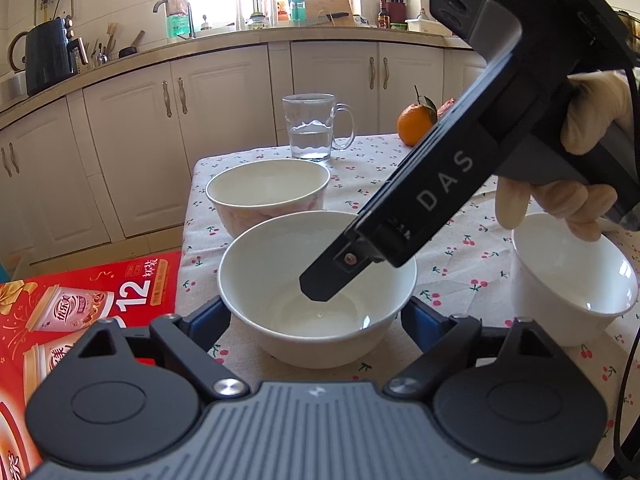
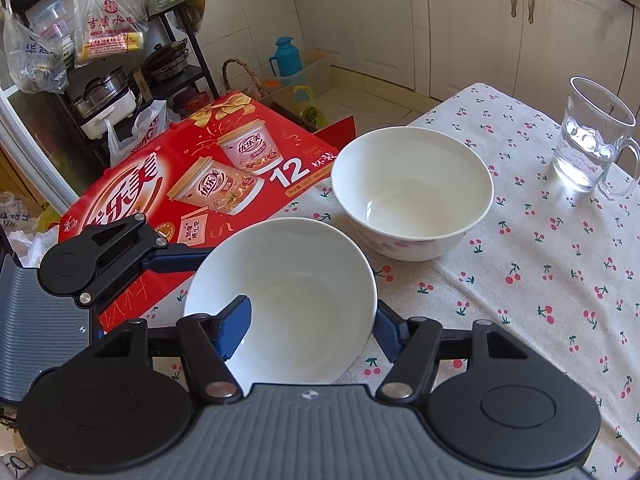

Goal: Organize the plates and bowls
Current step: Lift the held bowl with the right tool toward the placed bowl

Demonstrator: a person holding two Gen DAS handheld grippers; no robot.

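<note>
The near white bowl (image 1: 316, 292) fills the gap between the left gripper (image 1: 316, 316)'s blue fingers (image 1: 208, 322), its sides against them; the right gripper (image 2: 308, 320) slants down into that bowl from the right, one finger (image 2: 236, 324) inside and one outside the wall, blocking entry from above; a second bowl (image 1: 268, 196) stands just behind, a third bowl (image 1: 572, 276) to the right under the gloved hand (image 1: 576, 160); bare cherry-print tablecloth (image 1: 460, 256) lies between them; the glass mug (image 1: 312, 128) and orange (image 1: 414, 124) stand at the far edge; the red carton (image 2: 192, 184) closes off the table's left side.
</note>
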